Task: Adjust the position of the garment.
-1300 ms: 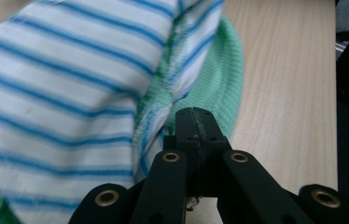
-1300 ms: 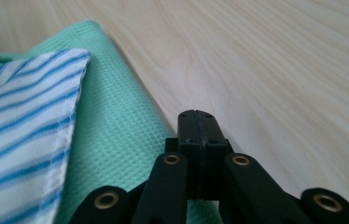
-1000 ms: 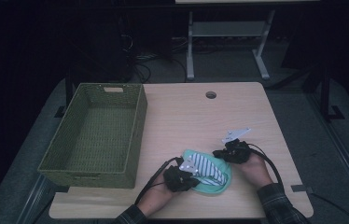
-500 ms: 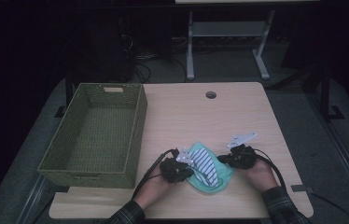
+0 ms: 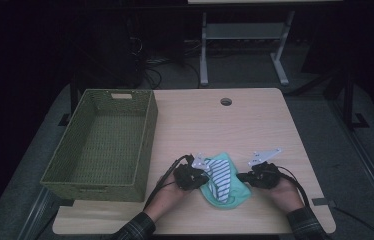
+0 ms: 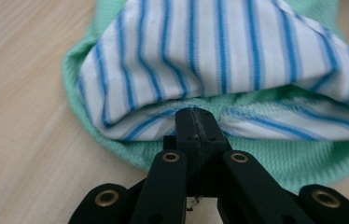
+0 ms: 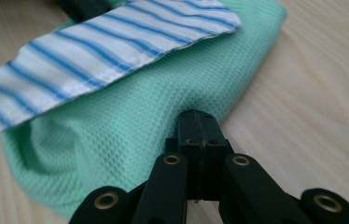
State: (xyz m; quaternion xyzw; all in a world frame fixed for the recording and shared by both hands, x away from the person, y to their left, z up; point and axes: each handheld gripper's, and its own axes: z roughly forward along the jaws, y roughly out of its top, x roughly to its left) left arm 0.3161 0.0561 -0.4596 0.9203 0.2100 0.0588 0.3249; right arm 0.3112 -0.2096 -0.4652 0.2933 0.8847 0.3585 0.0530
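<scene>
On table [image 5: 255, 125], cloth [image 5: 222, 182] between grippers

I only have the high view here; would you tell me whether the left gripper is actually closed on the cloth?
Observer: Yes, the left gripper is shut, pinching the striped cloth's edge.
Operator: And the right gripper?
Observer: The right gripper is shut too, its tip at the green cloth's folded edge.
Operator: How do the cloths lie?
Observer: The striped cloth lies on top of the green cloth, which has a waffle weave.
</scene>
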